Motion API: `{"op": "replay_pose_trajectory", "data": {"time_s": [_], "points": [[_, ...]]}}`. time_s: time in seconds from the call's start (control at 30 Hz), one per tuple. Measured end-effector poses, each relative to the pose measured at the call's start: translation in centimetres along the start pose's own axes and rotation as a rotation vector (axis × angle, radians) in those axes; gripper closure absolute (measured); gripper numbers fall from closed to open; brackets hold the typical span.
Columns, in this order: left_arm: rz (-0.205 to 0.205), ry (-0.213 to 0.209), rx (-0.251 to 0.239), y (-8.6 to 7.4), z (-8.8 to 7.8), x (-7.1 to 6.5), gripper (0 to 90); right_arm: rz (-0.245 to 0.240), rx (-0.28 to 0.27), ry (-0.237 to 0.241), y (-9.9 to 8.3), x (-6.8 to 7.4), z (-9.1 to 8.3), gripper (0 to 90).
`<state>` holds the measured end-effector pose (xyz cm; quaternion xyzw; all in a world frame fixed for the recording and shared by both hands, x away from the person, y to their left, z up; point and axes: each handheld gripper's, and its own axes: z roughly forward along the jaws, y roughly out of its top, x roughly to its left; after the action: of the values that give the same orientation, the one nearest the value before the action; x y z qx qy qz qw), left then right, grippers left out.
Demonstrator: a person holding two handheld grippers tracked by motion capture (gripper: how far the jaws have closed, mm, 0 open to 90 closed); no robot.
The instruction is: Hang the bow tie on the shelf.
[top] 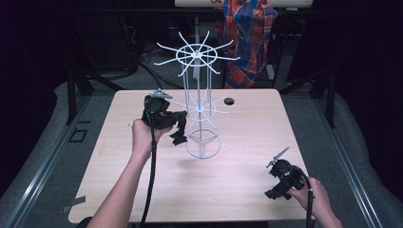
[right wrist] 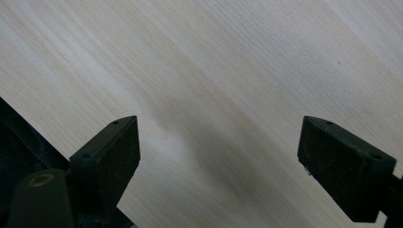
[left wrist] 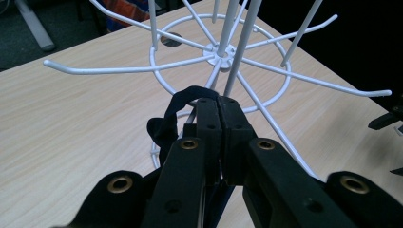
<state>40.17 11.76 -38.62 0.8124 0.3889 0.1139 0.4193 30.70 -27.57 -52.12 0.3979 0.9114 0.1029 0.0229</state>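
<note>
A white wire rack (top: 202, 111) with two rings of hooked arms stands at the middle of the wooden table (top: 237, 199). My left gripper (top: 179, 127) sits just left of the rack's lower ring, shut on a piece of black cloth (top: 178, 138) that dangles below it. In the left gripper view the jaws (left wrist: 219, 102) are pressed together on a loop of the black cloth (left wrist: 166, 124), close under the rack's lower arms (left wrist: 221, 53). My right gripper (top: 277, 184) is low over the table's near right corner. Its fingers (right wrist: 111, 142) stand wide apart above bare wood.
A round cable hole (top: 229, 101) lies in the table behind the rack. A plaid cloth (top: 249, 33) hangs on a chair beyond the far edge. Grey floor and dark frames surround the table.
</note>
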Motion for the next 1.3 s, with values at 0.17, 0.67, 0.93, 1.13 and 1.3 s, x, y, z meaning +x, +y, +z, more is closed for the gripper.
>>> {"op": "replay_pose_trajectory", "data": {"time_s": [0.17,0.67,0.93,1.13,1.3], "points": [[0.004,0.000,0.004,0.0,0.0,-0.1,85.3,-0.002,0.002,-0.001,0.0,0.0,0.0,13.9],[0.034,0.008,0.035,-0.1,-0.6,-0.3,79.1,-0.001,0.003,0.001,0.0,0.0,0.0,13.9],[0.076,0.035,0.062,0.2,-0.8,-0.5,78.3,0.000,0.003,0.001,0.0,0.0,0.0,13.9],[0.070,0.035,0.051,0.2,-1.2,-0.6,73.7,0.000,0.003,0.001,0.0,0.0,0.0,13.9],[0.048,0.048,0.047,-0.1,-1.8,-0.7,56.0,0.000,0.001,0.000,0.0,0.0,0.0,13.9]]}}
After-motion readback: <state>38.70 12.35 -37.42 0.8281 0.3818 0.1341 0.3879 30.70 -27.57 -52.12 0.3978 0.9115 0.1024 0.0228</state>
